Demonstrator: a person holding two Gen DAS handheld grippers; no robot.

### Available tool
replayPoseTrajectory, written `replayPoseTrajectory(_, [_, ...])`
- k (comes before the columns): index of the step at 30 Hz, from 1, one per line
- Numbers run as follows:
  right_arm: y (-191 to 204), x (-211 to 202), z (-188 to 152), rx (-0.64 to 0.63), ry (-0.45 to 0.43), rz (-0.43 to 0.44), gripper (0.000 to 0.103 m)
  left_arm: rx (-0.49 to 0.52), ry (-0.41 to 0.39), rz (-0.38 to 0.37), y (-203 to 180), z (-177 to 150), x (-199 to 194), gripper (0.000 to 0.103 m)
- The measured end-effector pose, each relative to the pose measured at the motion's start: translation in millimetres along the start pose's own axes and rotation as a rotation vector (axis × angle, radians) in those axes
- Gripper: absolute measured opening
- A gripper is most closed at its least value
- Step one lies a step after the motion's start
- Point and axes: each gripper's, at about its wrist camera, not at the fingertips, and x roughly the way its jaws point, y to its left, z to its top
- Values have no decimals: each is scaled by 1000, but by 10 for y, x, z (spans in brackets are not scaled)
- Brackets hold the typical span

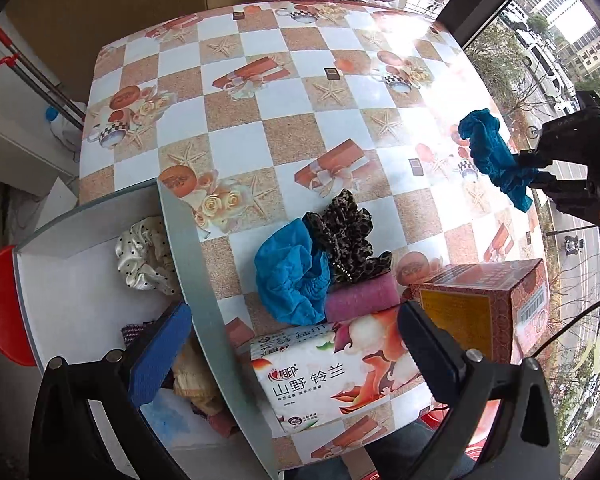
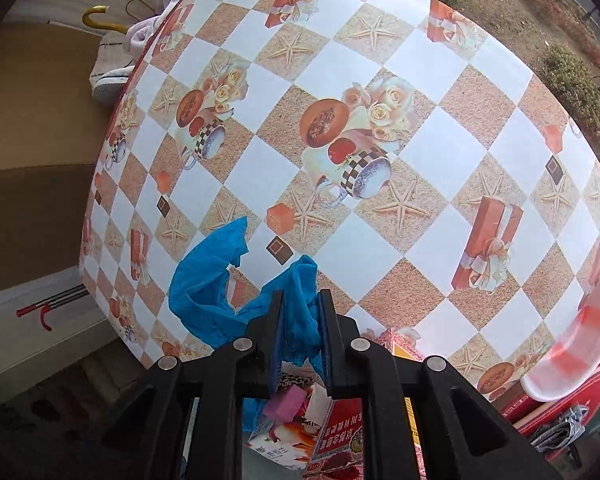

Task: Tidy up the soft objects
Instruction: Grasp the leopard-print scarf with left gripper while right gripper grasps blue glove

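Observation:
In the right wrist view my right gripper [image 2: 300, 322] is shut on a crumpled blue fabric piece [image 2: 204, 288], which hangs above the checkered tablecloth [image 2: 440, 152]. The left wrist view shows the same gripper [image 1: 534, 172] at the right, holding the blue piece [image 1: 486, 146] above the table. My left gripper [image 1: 296, 356] is open with nothing between its fingers. It hovers over a tissue pack [image 1: 324, 380] and the grey rim of a white box [image 1: 204, 300]. Ahead of it lie a blue fabric piece [image 1: 290, 280], a leopard-print scrunchie [image 1: 346, 240] and a pink sponge [image 1: 360, 296].
The white box holds a white dotted scrunchie [image 1: 142, 258] and other cloth items [image 1: 198, 384]. A red carton [image 1: 488, 300] stands right of the tissue pack. A red stool [image 1: 0, 304] is left of the box. A window runs along the table's right side.

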Motion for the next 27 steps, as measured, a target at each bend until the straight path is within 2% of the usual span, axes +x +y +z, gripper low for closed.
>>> replayPoseTrajectory(5, [-266,-85,-6,39,27,58,17,115,96,23,-305,353,520,103])
replayPoseTrajectory(10, [-459,-123,3,-8,55,86,17,240,188,72,-579,575,1048,103])
replayPoseTrajectory(15, [-562,-74,36,-112,64,46,17,251,292,95,-618,631,1440,102])
replayPoseTrajectory(17, [-645,-13,82,-129,62,22,17,254,302,103,-624,616,1510,100])
replayPoseTrajectory(21, [-852,196,196,-168,47,-80,17,260,323,129,-631,570,1624,100])
replayPoseTrajectory(25, [-1049,464,235,-198,51,-126,18,250,323,133,-626,532,1702,101])
replayPoseTrajectory(26, [-1071,520,231,-212,52,-133,23,251,320,135,-635,531,1712,101])
replayPoseTrajectory(27, [-1085,567,220,-223,54,-136,34,253,320,136,-648,541,1730,101])
